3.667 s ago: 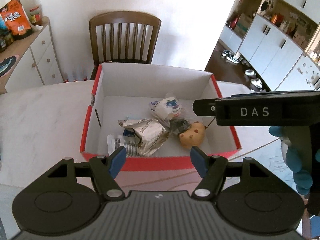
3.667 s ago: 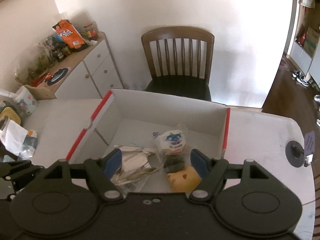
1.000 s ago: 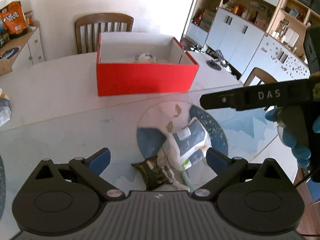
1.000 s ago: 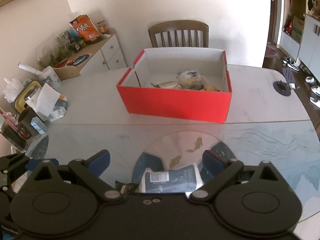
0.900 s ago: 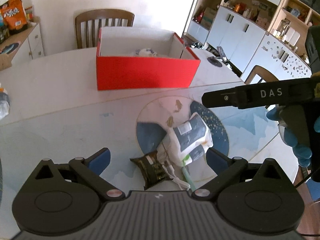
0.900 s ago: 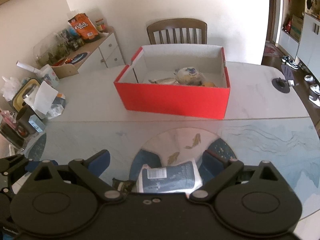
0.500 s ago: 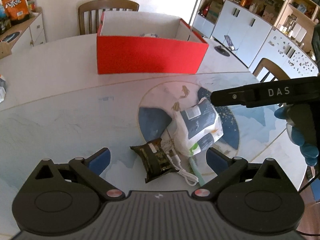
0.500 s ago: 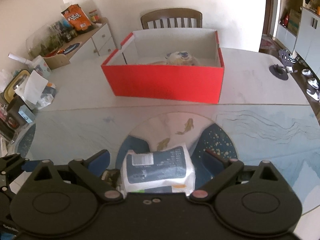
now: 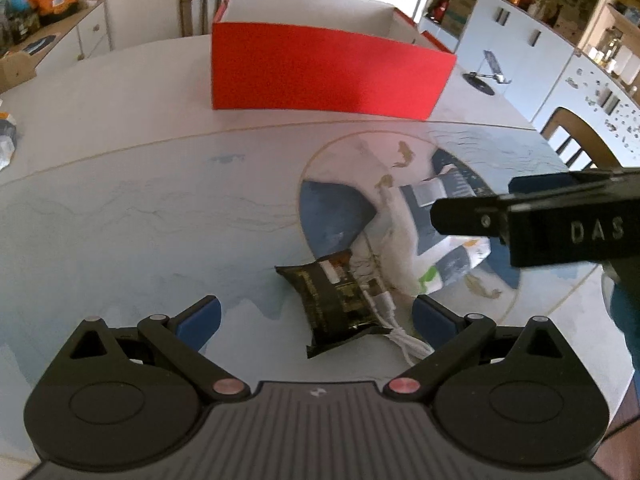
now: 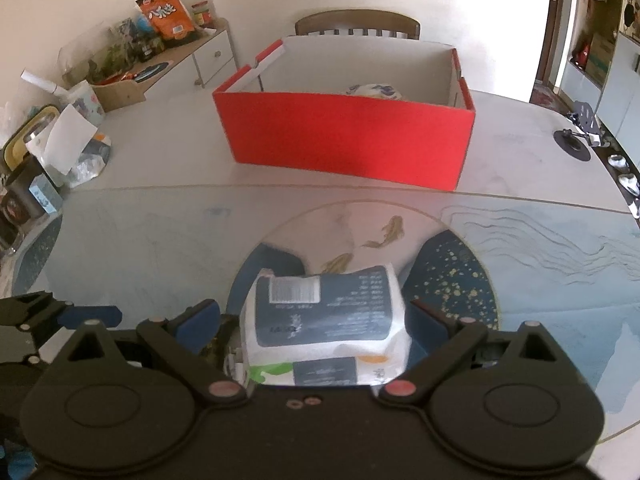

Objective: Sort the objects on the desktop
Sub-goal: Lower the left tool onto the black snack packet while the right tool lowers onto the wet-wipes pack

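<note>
The left claw (image 9: 316,316) is spread wide, its blue pads on either side of a dark snack packet (image 9: 336,300) that lies flat on the desk (image 9: 140,216) between them, touched by neither pad. Just to the right of that packet, a coiled white cable (image 9: 400,338) runs toward the left claw's right pad. The right claw (image 10: 316,324) is also spread, and a white and navy tissue pack (image 10: 326,320) lies on the desk between its pads; whether they touch the pack cannot be told. In the left wrist view the same pack sits ahead and to the right of the left claw, partly hidden behind the right claw's black body, and appears to touch the far side of the dark packet. The pack rests on a round patch of the desk painted with fish. Farther ahead of both claws, well apart from these things, stands an open red box (image 10: 352,136) with white inner walls; a pale bundle (image 10: 372,90) shows above its near wall. Beyond the box is a wooden chair (image 10: 358,24), and far to the left a sideboard with an orange snack bag (image 10: 166,12).
</note>
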The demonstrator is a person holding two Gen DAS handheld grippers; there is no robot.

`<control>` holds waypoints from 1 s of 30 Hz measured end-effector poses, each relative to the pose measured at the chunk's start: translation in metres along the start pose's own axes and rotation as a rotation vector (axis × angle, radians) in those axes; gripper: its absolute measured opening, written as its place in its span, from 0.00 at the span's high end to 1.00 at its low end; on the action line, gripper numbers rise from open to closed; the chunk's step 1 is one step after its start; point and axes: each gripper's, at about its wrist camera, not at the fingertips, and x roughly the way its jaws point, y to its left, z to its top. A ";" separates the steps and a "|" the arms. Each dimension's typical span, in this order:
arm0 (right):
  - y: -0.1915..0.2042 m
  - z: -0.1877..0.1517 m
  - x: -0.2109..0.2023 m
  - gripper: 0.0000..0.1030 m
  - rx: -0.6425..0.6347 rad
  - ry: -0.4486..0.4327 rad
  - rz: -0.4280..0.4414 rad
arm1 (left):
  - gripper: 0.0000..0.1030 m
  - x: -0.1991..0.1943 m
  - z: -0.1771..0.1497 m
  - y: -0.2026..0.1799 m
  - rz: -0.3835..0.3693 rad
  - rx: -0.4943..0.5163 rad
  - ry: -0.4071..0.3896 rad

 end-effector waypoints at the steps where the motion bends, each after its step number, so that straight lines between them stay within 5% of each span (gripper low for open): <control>1: 0.003 -0.002 0.002 0.04 -0.005 -0.002 -0.005 | 0.01 0.002 0.000 0.001 0.005 -0.005 0.000; 16: 0.021 -0.012 0.040 0.04 -0.042 0.028 -0.169 | 0.01 0.032 0.003 0.002 0.107 -0.022 -0.009; 30: -0.023 -0.014 0.039 0.05 0.025 0.054 -0.221 | 0.02 0.033 0.004 0.012 0.134 -0.029 -0.010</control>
